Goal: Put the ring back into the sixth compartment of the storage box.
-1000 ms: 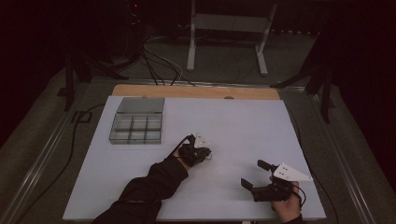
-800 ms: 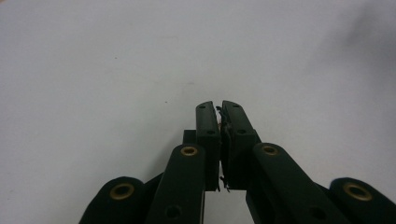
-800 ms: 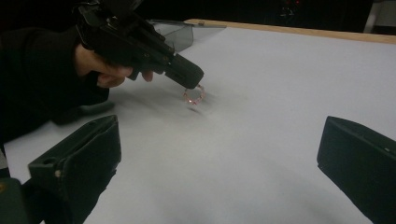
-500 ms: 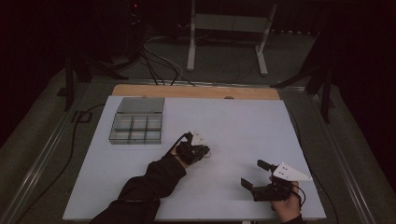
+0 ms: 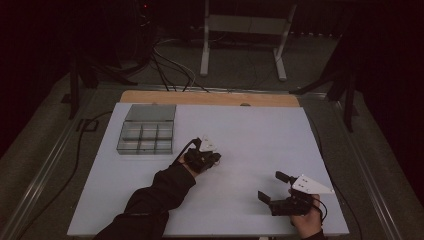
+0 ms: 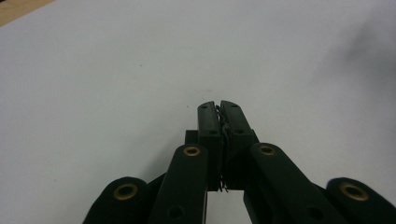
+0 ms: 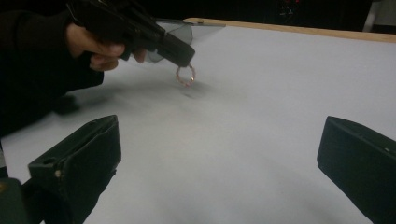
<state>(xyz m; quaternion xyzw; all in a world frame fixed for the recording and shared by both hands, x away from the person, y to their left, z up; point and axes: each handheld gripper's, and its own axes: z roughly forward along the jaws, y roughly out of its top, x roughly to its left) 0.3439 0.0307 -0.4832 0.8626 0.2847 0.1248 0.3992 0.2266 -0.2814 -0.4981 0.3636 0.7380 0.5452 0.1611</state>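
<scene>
So the right gripper point(image 7: 219, 172) has its two black jaws spread wide at the bottom, nothing between them but bare white table point(image 7: 261, 121). Farther off, top left, a hand point(image 7: 95, 46) w/ a dark sleeve holds the left gripper point(image 7: 183, 55), tips pinched on a small beaded ring point(image 7: 185, 75) that hangs just above the table, faint shadow under it. Clear box point(image 7: 180, 30) behind, wooden edge point(image 7: 299, 29) along the back.

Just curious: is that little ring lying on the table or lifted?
Lifted: the ring hangs from the shut left gripper, above its shadow.
</scene>
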